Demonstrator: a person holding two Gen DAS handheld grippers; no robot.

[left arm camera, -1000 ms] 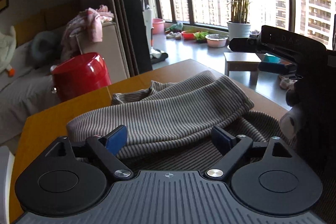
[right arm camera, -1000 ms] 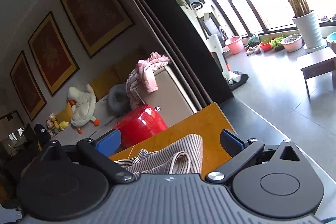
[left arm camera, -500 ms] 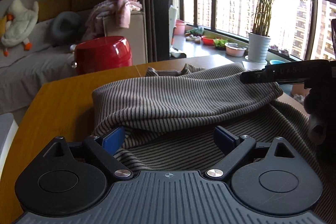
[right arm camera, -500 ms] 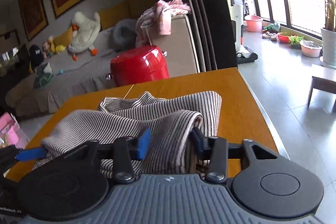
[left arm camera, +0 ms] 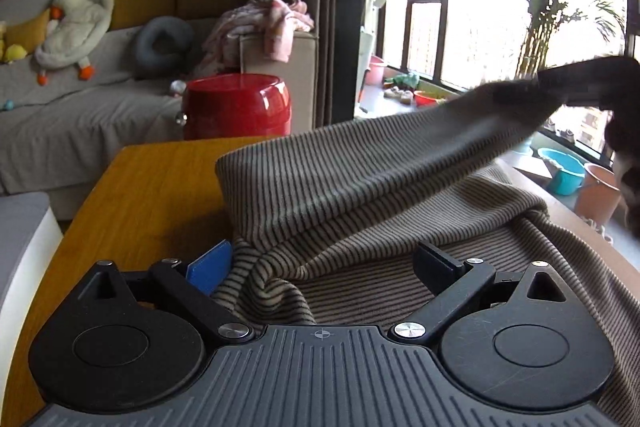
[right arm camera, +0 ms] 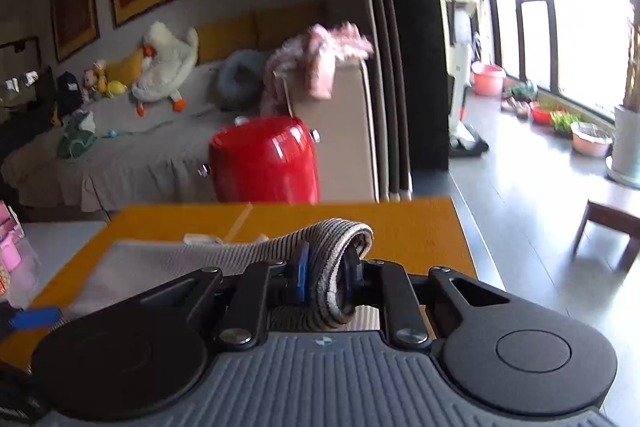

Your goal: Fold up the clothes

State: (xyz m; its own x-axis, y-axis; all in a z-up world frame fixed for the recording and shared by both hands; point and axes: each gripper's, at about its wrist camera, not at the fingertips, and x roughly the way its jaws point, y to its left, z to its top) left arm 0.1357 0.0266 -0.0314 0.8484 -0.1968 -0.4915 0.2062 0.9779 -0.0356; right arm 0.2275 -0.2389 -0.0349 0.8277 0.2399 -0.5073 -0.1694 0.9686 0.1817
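Striped knit garment [left arm camera: 360, 179] on the orange wooden table [left arm camera: 152, 195] — one end lifted.
Right gripper [right arm camera: 326, 281] closing, pads pinching a garment fold; left gripper [left arm camera: 324, 267] opening — straddling cloth, unclamped.

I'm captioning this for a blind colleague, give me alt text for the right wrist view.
The right tongs are closing on a rolled edge of a striped garment lying on an orange wooden table. Beyond stand a red drum-shaped stool, a grey sofa with a plush goose, and bright windows.

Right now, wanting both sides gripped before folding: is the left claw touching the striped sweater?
Cannot tell. In the left wrist view the left claw is opening, the striped sweater bunched between its fingers; no gap shows.
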